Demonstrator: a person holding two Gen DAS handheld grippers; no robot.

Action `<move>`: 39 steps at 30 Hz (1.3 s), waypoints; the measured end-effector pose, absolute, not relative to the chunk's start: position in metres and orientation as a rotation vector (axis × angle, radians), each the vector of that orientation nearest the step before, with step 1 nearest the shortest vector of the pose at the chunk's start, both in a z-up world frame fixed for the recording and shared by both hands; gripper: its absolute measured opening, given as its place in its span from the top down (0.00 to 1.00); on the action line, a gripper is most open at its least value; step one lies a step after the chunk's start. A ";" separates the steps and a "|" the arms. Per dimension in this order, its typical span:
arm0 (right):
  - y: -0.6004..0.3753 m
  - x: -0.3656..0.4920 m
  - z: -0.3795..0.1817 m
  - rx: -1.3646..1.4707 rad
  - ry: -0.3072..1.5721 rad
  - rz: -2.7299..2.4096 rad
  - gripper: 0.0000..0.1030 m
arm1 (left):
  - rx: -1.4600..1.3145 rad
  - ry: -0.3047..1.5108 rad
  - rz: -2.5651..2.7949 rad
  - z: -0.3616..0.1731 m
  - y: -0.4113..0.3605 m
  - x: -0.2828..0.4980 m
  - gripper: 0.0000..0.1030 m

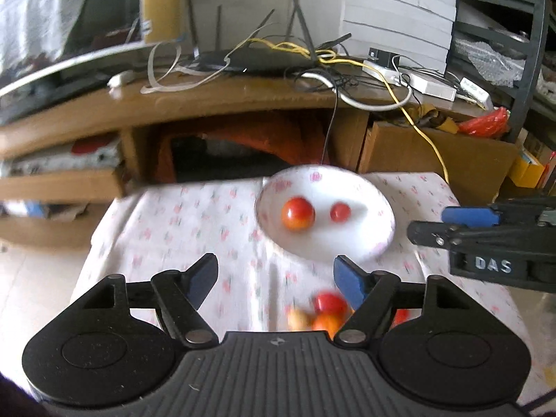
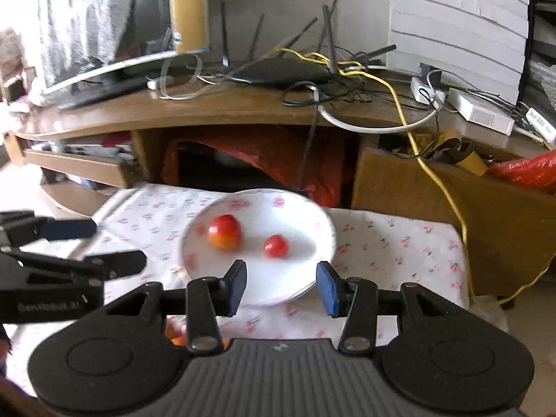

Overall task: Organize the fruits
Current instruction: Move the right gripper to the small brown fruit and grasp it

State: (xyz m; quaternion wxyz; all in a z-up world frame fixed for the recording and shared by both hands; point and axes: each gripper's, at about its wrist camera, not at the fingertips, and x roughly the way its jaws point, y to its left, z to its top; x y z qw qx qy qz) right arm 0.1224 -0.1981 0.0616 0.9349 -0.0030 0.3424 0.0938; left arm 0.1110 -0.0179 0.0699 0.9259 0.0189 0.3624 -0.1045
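Gaping empty: left gripper (image 1: 274,278), right gripper (image 2: 279,286) | round glossy fruits (image 2: 225,232) | smooth white plate (image 2: 312,219)

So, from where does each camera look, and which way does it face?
Left wrist view: sits on the left gripper, faces forward over the cloth-covered table to the plate; its own open fingers show, and the right gripper enters at right.
Right wrist view: sits on the right gripper, faces the same plate from closer; its open fingers show, the left gripper at left.
Shared: plate, two red fruits, the desk with cables behind.
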 end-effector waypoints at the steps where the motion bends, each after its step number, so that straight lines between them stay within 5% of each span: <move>1: -0.195 0.115 0.062 -0.007 0.698 0.201 0.57 | 0.036 0.751 -0.210 0.070 -0.015 0.098 0.22; 17: -0.172 0.035 0.033 0.077 0.773 0.250 0.57 | 0.085 0.783 -0.148 0.069 0.000 0.012 0.20; 39: -0.199 0.002 0.014 0.105 0.831 0.137 0.57 | 0.077 0.891 -0.247 0.020 -0.001 -0.002 0.18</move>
